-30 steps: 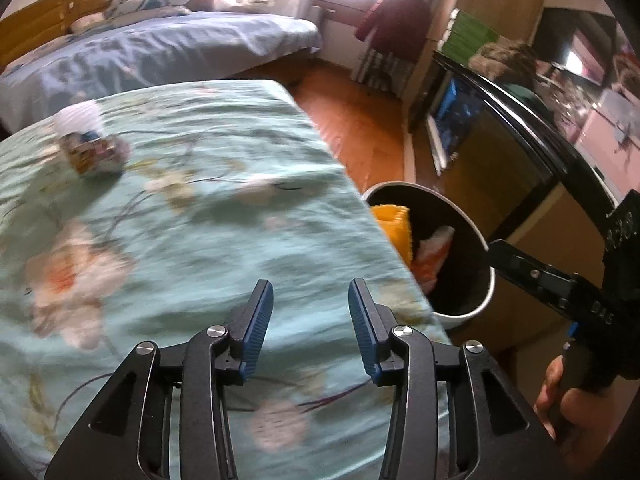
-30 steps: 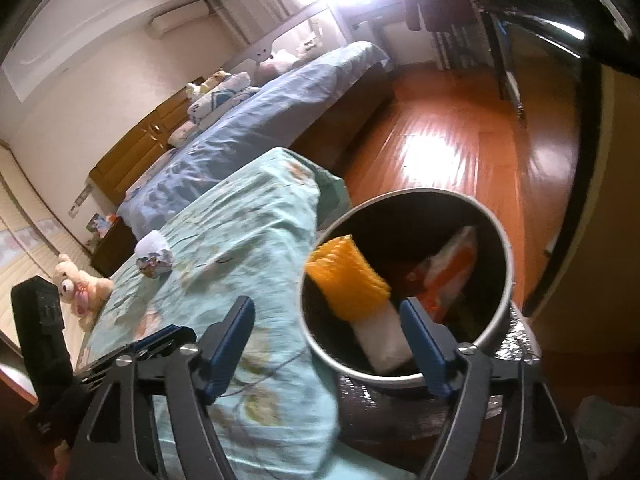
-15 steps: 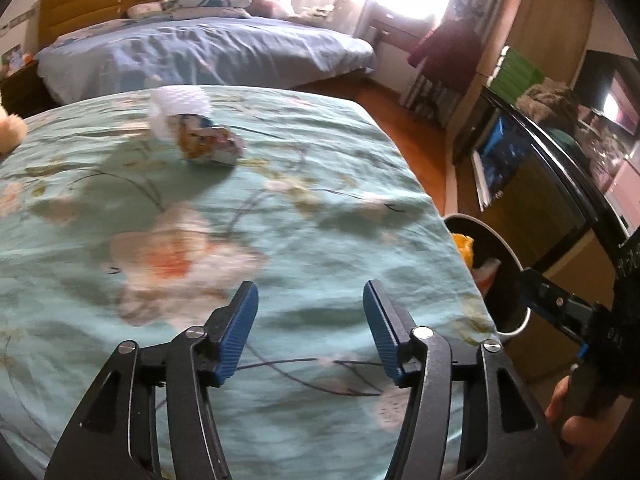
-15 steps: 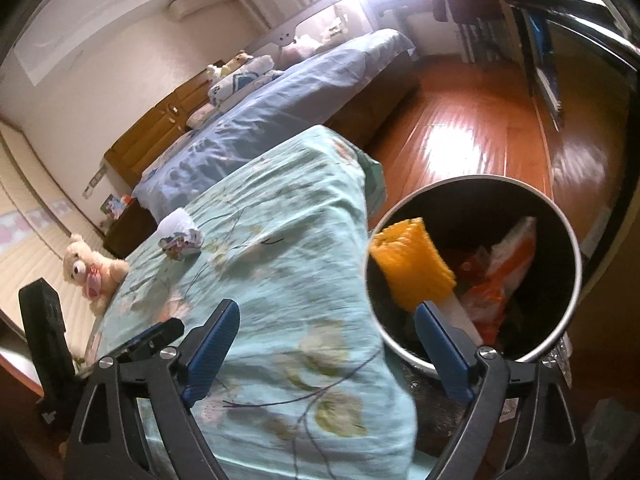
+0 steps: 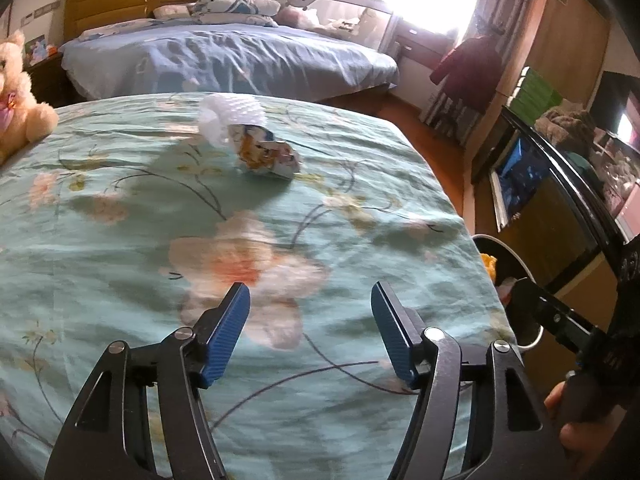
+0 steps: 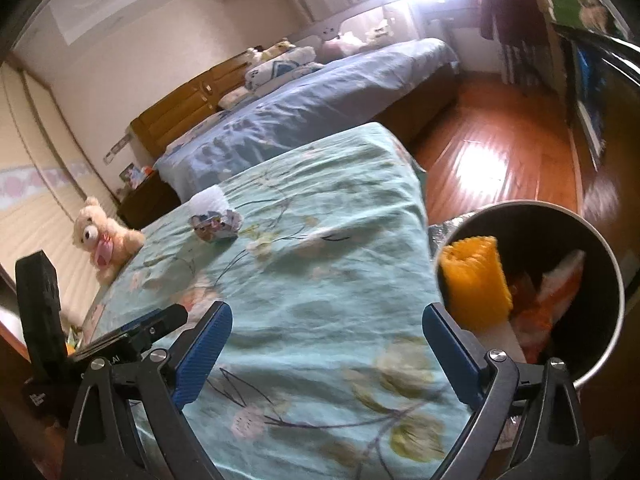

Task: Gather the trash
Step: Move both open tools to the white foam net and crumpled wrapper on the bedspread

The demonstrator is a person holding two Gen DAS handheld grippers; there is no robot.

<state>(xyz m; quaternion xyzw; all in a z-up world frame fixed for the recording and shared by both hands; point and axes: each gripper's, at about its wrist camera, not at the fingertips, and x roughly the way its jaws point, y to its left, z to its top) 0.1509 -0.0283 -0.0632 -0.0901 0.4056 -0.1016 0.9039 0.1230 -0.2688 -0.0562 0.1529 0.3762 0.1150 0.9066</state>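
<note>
A crumpled printed wrapper lies on the teal flowered bedspread, touching a white foam net behind it. Both also show in the right wrist view, the wrapper and the net. My left gripper is open and empty, low over the bedspread, well short of the wrapper. My right gripper is open and empty over the bed's right edge. A round dark trash bin stands beside the bed, holding an orange foam net and orange-white wrappers. Its rim shows in the left view.
A teddy bear sits at the bed's far left edge. A second bed with a blue cover stands behind. Wooden floor runs on the right, with a dark TV cabinet beyond the bin.
Both grippers swung left, away from the bin toward the bed. The left jaws opened wider. The wrapper and white net now sit nearer the middle of both views.
</note>
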